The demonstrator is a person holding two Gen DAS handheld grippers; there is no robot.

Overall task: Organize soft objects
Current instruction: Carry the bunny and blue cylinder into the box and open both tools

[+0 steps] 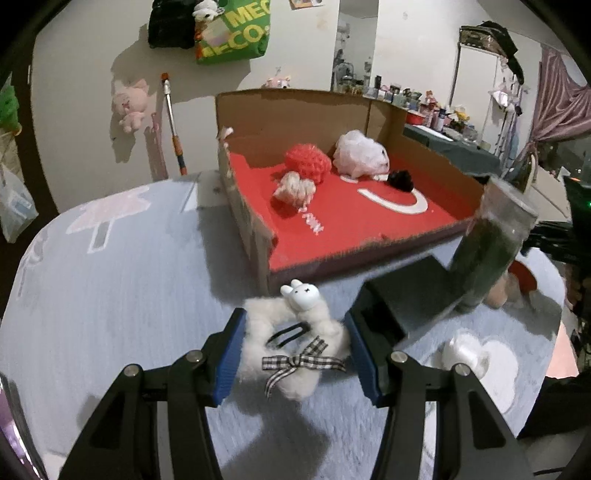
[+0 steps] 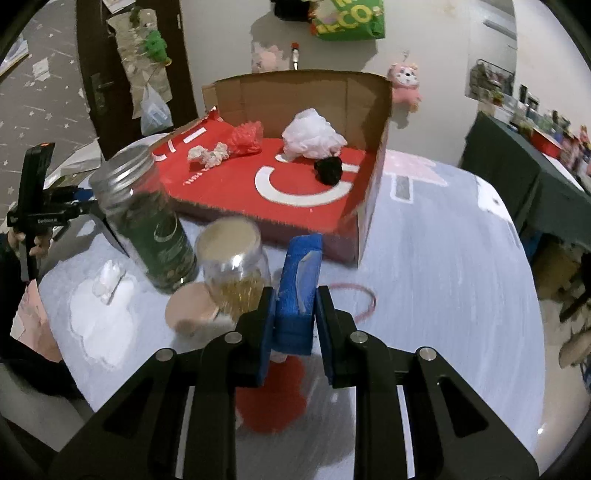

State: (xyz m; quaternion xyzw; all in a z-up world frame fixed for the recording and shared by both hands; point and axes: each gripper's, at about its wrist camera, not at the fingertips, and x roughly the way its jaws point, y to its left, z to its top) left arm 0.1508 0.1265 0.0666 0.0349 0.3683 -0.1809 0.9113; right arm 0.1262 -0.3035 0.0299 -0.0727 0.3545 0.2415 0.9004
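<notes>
A pale wall hung with a green bag (image 1: 236,33) and a pink plush toy (image 1: 129,105) backs a table under a light blue cloth (image 1: 122,280). On the cloth stands a cut-down cardboard box (image 1: 295,107) with a red floor; in it lie a white mesh puff (image 1: 360,151), a red mesh puff (image 1: 308,160), a cream knotted scrunchie (image 1: 295,188) and a small black pom (image 1: 400,179).

Between the box and the right gripper stand a tall jar of dark green leaves (image 2: 147,221), tilted in the fisheye, and a shorter glass jar of golden grains (image 2: 236,266). A peach round pad (image 2: 190,308) lies touching the shorter jar's base, a white fluffy piece (image 2: 107,280) sits left of it, and a thin pink ring (image 2: 360,299) lies flat on the cloth to the right.

The left gripper (image 1: 295,350) is moderately wide, its blue pads pressing both sides of a white fluffy hair clip (image 1: 295,343) with a bunny figure and a checked bow, just in front of the box's near corner.

The right gripper (image 2: 295,325) is narrow, clamped on a blue sponge block (image 2: 297,295) standing upright between its pads, above a red patch (image 2: 273,398) on the cloth.
</notes>
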